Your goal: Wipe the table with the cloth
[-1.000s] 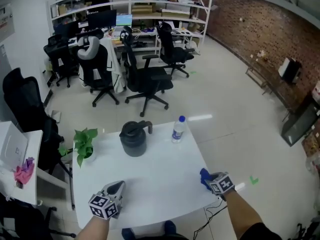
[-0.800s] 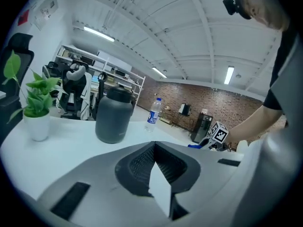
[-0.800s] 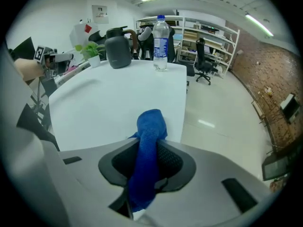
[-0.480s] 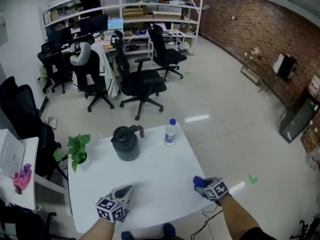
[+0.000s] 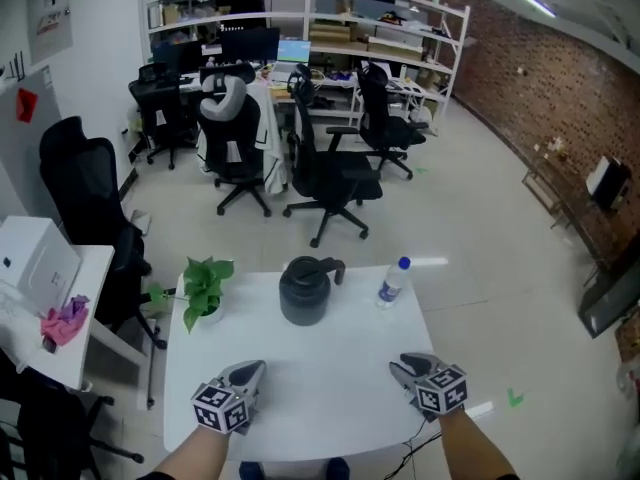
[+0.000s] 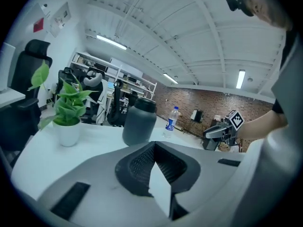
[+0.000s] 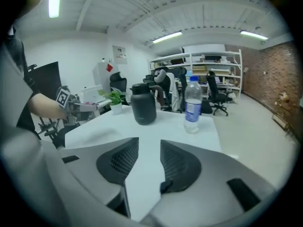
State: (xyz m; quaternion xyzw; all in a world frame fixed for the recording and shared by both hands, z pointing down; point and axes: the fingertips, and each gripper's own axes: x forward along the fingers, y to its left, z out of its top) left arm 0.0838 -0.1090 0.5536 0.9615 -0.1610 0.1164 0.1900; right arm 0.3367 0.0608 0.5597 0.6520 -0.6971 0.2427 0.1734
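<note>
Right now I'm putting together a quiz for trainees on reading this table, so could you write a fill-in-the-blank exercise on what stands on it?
1. The water bottle has a ____ cap.
2. The dark jug stands between that bottle and the ____.
3. In the head view, the jug's handle points to the ____.
4. The top of the table is ____.

Missing words: blue; potted plant; right; white.
</note>
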